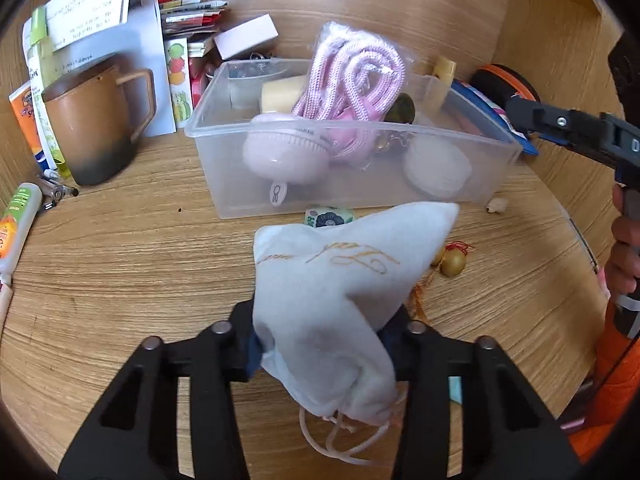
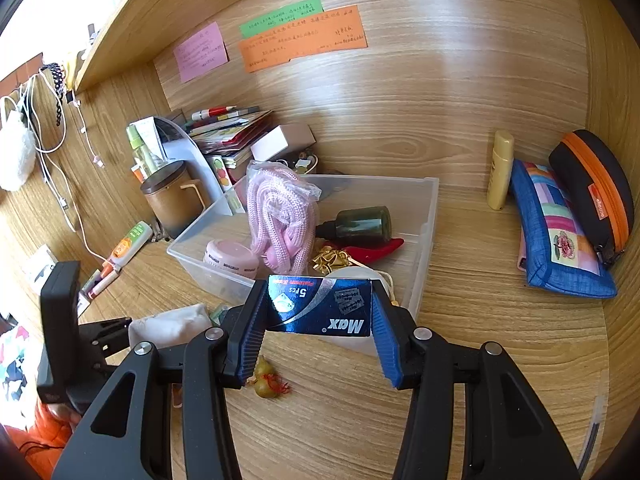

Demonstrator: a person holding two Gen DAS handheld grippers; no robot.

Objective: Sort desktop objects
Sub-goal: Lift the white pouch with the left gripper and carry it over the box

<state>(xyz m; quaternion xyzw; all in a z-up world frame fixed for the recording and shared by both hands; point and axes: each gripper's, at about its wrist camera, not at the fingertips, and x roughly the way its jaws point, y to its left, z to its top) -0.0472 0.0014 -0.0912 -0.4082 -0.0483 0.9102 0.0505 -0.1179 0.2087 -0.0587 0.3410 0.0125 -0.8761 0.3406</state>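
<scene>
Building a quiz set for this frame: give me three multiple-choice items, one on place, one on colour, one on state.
1. Where is the pink rope bundle?
A. in the clear bin
B. on the desk
C. inside the mug

2. What colour is the zipper on the black case?
A. green
B. orange
C. white

3. What does the right gripper hold?
A. nothing
B. a blue blade box
C. a white pouch

Answers: A, it stands inside the bin walls; B, an orange band rings the case; B, both pads press the box.

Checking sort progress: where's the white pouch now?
In the left wrist view, the white pouch sits between the left gripper fingers, just in front of the clear bin.
</scene>
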